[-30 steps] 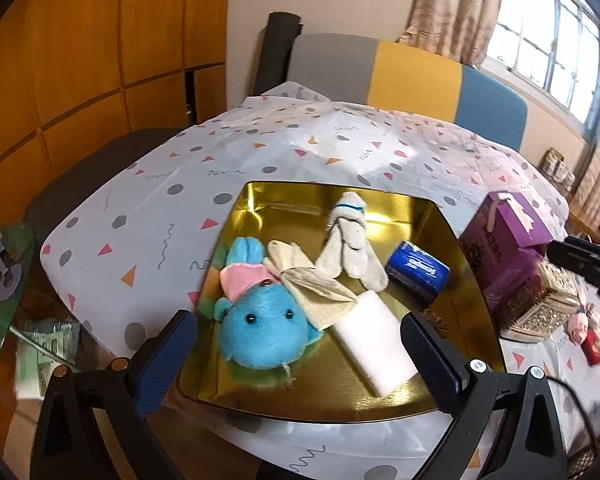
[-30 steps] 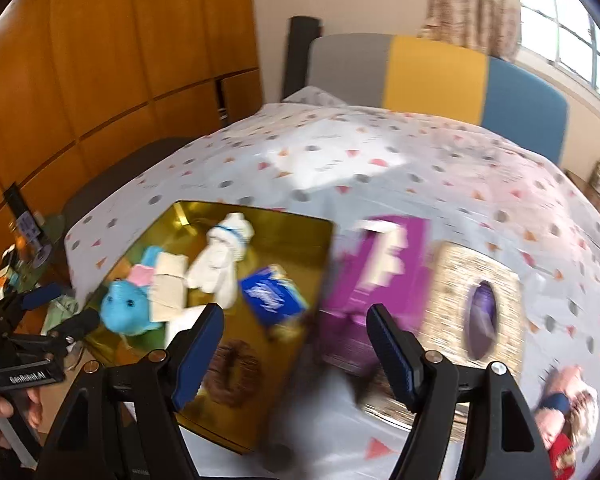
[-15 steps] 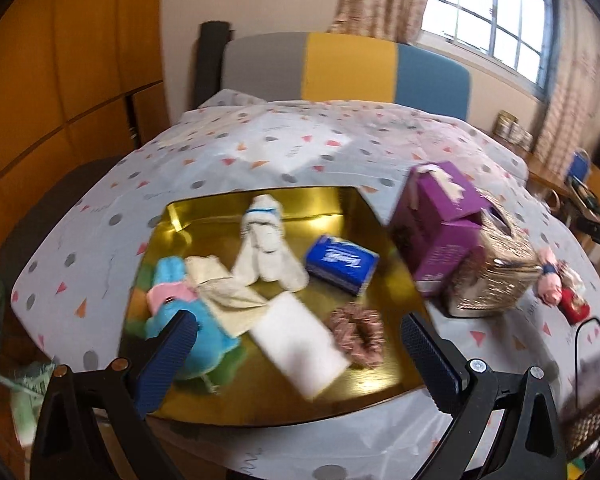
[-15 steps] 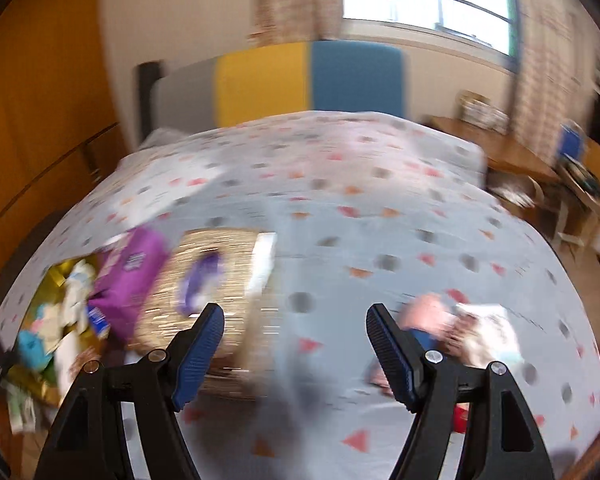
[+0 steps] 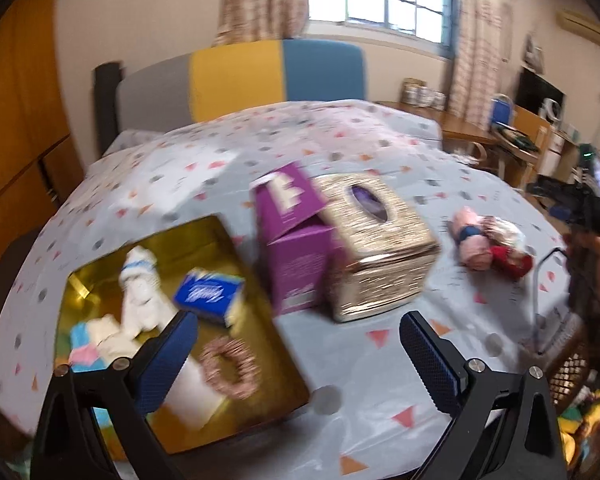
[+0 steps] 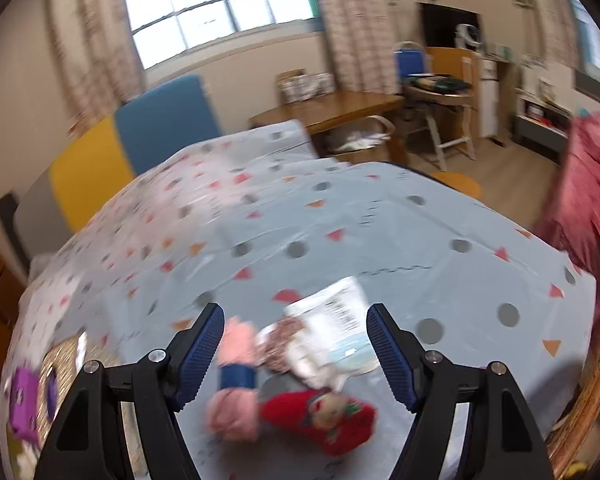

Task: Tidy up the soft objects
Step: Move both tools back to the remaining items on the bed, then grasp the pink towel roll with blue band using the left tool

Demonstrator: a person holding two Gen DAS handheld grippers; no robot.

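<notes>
My left gripper (image 5: 297,322) is open and empty above the near edge of the patterned sheet (image 5: 380,344). To its left is a gold tray (image 5: 204,236) holding a white plush dog (image 5: 140,292), a blue tissue pack (image 5: 210,292), a pink scrunchie (image 5: 228,368), a white folded cloth (image 5: 192,404) and a half-hidden blue plush (image 5: 84,348). My right gripper (image 6: 295,316) is open with nothing between its fingers. It hangs over a loose pile: a pink roll with a blue band (image 6: 236,380), a red plush piece (image 6: 320,416), a speckled scrunchie (image 6: 284,340) and a white packet (image 6: 332,332).
A purple box (image 5: 296,248) and a gold tissue box (image 5: 376,244) stand between the tray and the pile. A wicker basket (image 5: 568,368) and a person's arm (image 5: 596,264) are at the right edge. Past the bed are a wooden desk (image 6: 340,108) and hanging red cloth (image 6: 588,200).
Both views have swung right. The left one went from over the tray toward the two boxes. The right one swept across the boxes to the pink and red pile. Both grippers kept the same width.
</notes>
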